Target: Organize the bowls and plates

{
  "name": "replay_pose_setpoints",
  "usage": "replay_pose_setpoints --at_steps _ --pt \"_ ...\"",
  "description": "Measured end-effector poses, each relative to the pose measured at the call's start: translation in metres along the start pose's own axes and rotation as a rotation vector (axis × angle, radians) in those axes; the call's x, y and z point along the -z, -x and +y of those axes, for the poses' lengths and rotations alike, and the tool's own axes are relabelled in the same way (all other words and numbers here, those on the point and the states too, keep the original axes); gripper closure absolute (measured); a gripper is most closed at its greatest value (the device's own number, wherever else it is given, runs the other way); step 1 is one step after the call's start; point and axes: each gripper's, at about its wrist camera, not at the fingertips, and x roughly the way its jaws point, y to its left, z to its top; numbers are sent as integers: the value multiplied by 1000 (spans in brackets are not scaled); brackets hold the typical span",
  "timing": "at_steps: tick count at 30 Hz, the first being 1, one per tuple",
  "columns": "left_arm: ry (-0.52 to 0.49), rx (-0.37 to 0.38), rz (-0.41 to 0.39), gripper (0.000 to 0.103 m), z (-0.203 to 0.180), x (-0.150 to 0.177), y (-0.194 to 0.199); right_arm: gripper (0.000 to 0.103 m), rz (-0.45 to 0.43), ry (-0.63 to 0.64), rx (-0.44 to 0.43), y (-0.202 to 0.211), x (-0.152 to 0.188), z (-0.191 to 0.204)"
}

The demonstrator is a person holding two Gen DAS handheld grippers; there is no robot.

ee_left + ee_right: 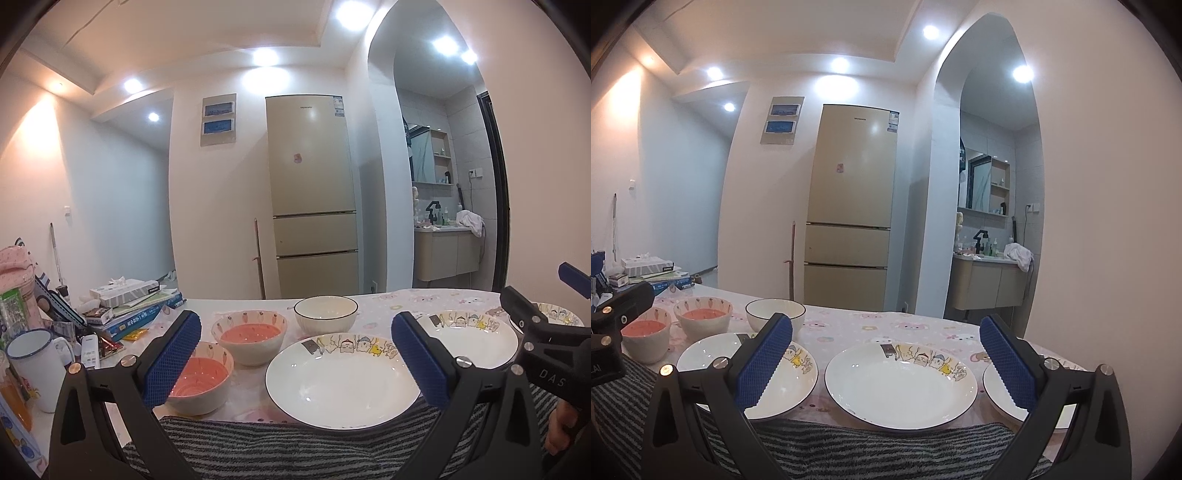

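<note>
Hovering over a table w/ plates & bowls, both grippers spread, holding nothing.

Left gripper (295,354): plate (341,380) between its fingers, two pink bowls (201,380) at 10 o'clock, white bowl (326,314) at 12. Right gripper (886,363): middle plate (900,386) between fingers, third plate (1004,391) at 3 o'clock.

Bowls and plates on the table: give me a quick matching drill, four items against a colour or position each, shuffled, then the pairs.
Items
1. near carrot bowl
2. black-rimmed bowl
3. middle plate
4. mug

Descriptions
A. plain white inside, stands behind the plates
B. pink inside, closest bowl to the table's near edge
C. white with a blue rim, at the far left by the clutter
D. cartoon figures along its far rim, a plate on either side

Pairs: 1-B, 2-A, 3-D, 4-C
</note>
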Motion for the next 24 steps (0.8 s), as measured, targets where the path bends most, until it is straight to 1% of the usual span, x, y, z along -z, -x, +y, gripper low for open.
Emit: replay_pose_setpoints --at_steps 8,14,19,24 --pt "-12 -3 -13 0 0 0 1 0 -26 26 4 5 -2 6" --pt "-16 -3 -10 0 -2 1 0 0 -25 25 5 5 -3 7" --pt "-12 -4 -28 0 -1 3 3 0 -33 28 2 8 -1 7" --pt "-36 -10 -30 0 -6 4 3 0 -39 9 6 10 -5 3"
